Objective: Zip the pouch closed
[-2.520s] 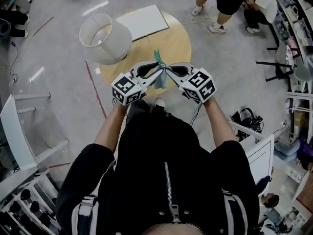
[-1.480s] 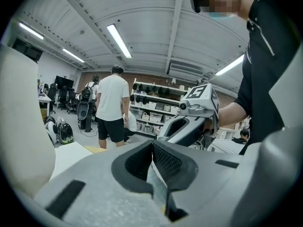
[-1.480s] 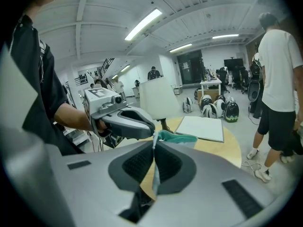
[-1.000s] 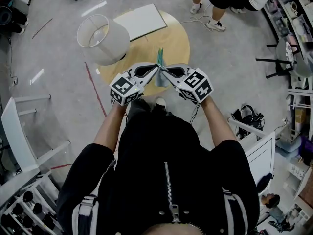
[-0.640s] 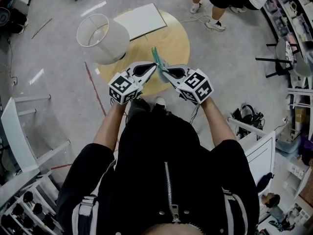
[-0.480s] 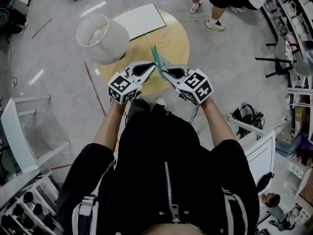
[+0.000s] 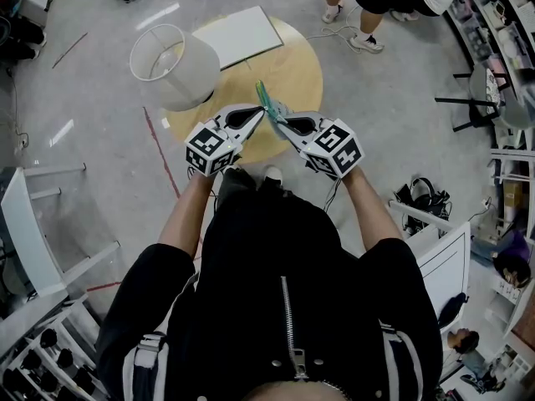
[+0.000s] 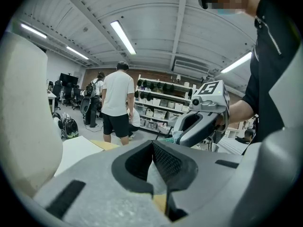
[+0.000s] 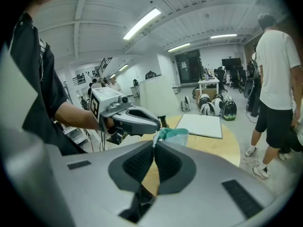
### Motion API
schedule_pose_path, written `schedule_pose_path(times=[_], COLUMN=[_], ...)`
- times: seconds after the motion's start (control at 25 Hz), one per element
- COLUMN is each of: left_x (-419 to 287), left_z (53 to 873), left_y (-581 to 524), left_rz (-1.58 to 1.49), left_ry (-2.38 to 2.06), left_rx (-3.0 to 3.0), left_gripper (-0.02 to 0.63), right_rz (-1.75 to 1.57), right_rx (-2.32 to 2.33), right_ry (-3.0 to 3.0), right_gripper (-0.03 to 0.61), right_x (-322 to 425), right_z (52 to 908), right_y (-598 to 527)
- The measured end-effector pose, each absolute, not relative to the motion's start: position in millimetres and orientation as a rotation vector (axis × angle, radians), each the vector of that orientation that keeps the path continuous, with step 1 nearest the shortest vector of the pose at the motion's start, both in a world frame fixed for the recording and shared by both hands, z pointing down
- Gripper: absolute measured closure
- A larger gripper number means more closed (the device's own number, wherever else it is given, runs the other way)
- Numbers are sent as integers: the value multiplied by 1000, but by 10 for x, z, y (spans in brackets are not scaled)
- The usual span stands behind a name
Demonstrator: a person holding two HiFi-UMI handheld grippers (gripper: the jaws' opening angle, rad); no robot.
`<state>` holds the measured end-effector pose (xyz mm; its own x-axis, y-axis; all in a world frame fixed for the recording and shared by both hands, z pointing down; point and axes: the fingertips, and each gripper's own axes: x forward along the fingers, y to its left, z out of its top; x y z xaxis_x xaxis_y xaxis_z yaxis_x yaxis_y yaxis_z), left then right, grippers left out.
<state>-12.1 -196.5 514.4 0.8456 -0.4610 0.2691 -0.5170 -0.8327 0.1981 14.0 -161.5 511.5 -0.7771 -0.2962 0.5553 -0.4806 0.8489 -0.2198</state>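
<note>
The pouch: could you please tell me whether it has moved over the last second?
Yes. The pouch has tipped its upper end leftward in the head view, toward the lampshade; a second ago it stood straighter.

Ceiling tube lights [image 8: 124, 37] light the room evenly and brightly, throwing white glare streaks on the glossy floor [image 7: 163, 12] and only faint shadows. Both gripper views bulge toward dark round borders, and the left gripper [image 8: 152, 148] looks soft up close.
</note>
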Motion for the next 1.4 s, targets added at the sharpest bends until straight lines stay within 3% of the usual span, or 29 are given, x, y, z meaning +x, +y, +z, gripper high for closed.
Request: schedule_pose_path(times=[1.4], left_x=[-691], left_z=[5526], left_y=[-2160], left_rz=[385], left_ry=[-954], left_rx=[2597], left_gripper=[607], right_rz=[542], right_rx=[578], right_ry=[-2494], right_gripper=[566], right_x=[386], right_z=[5208], right_y=[-1534])
